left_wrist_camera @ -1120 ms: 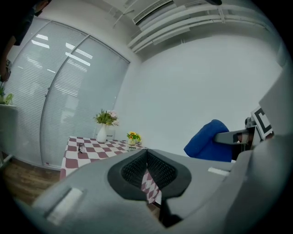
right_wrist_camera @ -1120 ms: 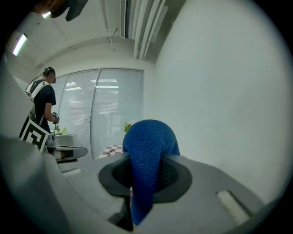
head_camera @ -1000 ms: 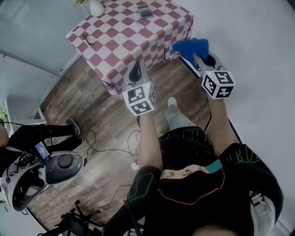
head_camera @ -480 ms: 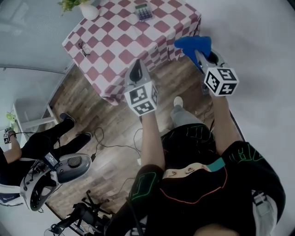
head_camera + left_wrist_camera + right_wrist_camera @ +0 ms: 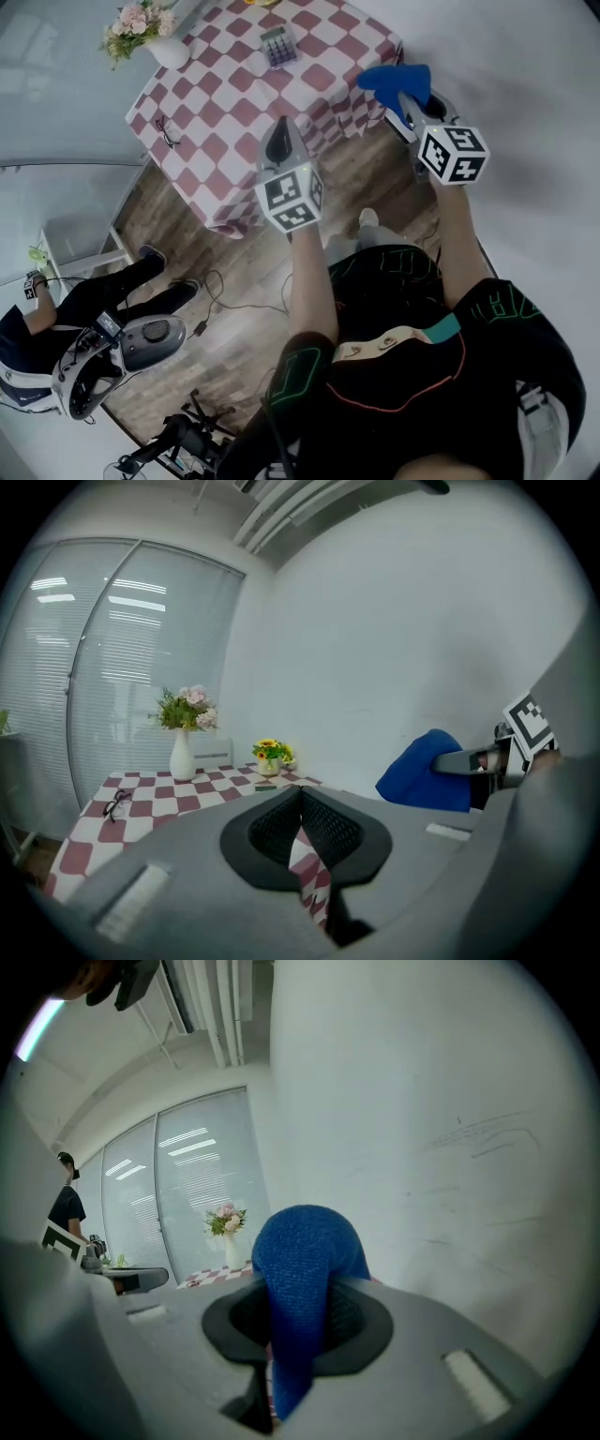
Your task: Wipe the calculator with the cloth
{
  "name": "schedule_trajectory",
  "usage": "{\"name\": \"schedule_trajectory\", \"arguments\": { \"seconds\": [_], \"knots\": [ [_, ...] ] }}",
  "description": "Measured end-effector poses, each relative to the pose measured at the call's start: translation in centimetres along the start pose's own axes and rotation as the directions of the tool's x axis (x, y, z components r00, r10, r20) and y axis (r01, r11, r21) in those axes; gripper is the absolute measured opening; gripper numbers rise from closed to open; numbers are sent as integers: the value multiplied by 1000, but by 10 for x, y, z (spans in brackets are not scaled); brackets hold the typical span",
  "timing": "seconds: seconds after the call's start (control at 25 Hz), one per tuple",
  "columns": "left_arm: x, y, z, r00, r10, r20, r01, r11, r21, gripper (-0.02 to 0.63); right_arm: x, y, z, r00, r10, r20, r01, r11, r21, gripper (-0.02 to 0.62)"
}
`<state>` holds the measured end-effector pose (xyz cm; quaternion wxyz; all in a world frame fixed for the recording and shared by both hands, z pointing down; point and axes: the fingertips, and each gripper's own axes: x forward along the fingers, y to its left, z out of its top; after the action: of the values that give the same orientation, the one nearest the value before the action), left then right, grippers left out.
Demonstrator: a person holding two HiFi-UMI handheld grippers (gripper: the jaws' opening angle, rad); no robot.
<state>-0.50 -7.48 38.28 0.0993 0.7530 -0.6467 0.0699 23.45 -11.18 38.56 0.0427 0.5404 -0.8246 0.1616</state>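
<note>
In the head view, stretching both forearms forward, roughly side by side, toward a table (image 5: 220, 141) in a red-and-white checked cover. Holding the left gripper (image 5: 278, 141) in line with the table's near edge, and the right gripper (image 5: 410, 98) off to the right of the table and a little farther out, carrying a blue cloth (image 5: 392, 80) bunched at its tip. Looking down on the calculator (image 5: 277, 45) lying flat on the far part of the table, well apart from both grippers, on a pair of glasses (image 5: 167, 129) lying toward the left edge, and on a white vase (image 5: 171, 53) standing at the far left corner, holding pink flowers. In the left gripper view, pressing the jaws together at their tips, gripping nothing, pointing about level across the table top. Also taking in a small pot (image 5: 270, 766) holding yellow flowers on the far side, right of the vase. In the right gripper view, clamping the jaws on the cloth, folded over the top and hanging down between them, pointing along a white wall on the right.
</note>
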Motion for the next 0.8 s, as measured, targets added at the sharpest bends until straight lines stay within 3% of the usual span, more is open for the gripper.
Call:
{"name": "schedule_trajectory", "arguments": {
  "seconds": [0.24, 0.4, 0.6, 0.8],
  "knots": [
    [6, 27, 15, 998, 58, 9, -58, 998, 25, 11, 38, 12, 11, 998, 56, 15, -57, 998, 18, 74],
    [16, 49, 5, 996, 85, -5, -85, 996, -6, 11, 61, 23, -2, 996, 83, -18, -83, 997, 6, 74],
    [58, 59, 15, 998, 58, 21, -57, 998, -34, 11, 92, 4, 11, 999, 44, -21, -44, 999, -15, 74],
    [105, 68, 3, 999, 29, -22, -31, 997, -65, 11, 135, -8, 13, 998, 23, -63, -25, 999, -27, 74]
  ]
}}
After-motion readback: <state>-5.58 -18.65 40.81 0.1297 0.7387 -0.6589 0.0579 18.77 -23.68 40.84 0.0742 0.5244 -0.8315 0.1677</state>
